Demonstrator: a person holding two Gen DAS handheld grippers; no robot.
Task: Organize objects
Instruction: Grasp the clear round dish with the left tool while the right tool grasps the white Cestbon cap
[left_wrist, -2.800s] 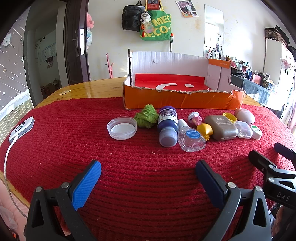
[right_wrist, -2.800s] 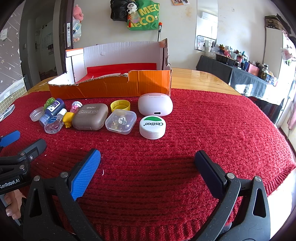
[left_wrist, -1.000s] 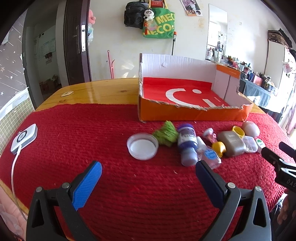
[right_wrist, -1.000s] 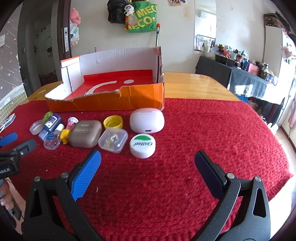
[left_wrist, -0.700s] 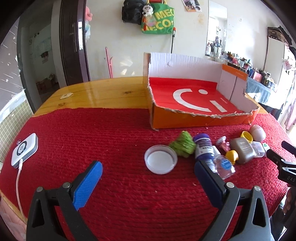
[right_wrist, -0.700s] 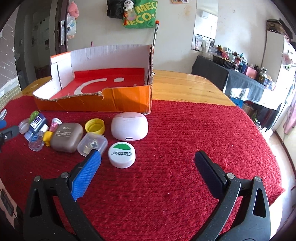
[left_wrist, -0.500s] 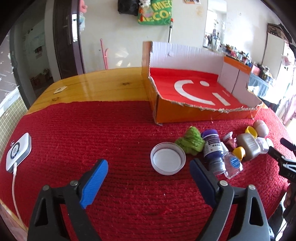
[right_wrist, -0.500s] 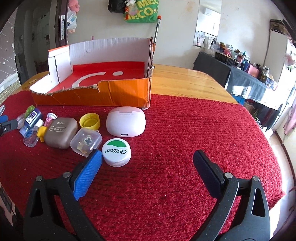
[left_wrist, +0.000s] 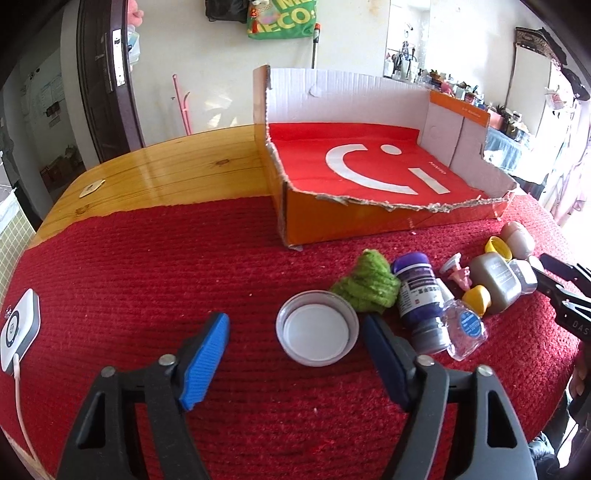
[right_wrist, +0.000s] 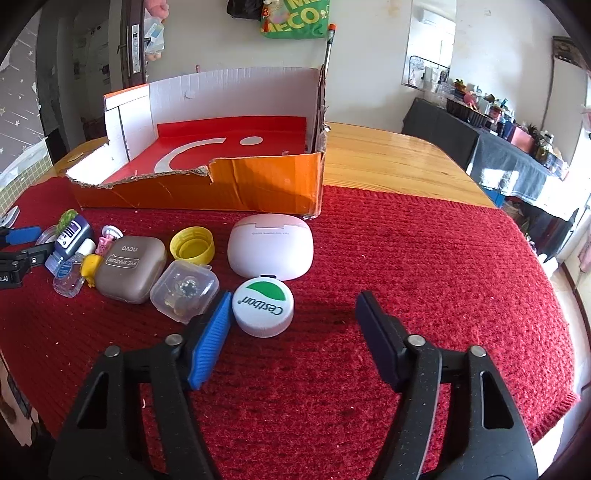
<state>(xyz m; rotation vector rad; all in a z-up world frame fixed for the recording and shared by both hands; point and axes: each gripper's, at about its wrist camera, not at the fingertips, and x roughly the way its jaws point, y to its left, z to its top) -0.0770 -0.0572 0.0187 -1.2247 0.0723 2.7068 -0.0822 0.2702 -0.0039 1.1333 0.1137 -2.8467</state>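
Left claw (left_wrist: 295, 345) is hovering spread, flanking a clear round lid (left_wrist: 317, 333) lying rim-up on the red mat (left_wrist: 147, 280). Right claw (right_wrist: 293, 332) is hovering spread beside a white green-labelled Cestbon cap (right_wrist: 263, 312), lying flat near the orange cardboard box (right_wrist: 221, 184).

Both fisheye views are bright and mostly sharp, with daylight entering from the right edge. Glare streaks the wooden tabletop (left_wrist: 159, 173) at upper left. Soft shadows lie under the cardboard box (right_wrist: 207, 192). Straight edges bow outward, and black vignetting fills the corners.
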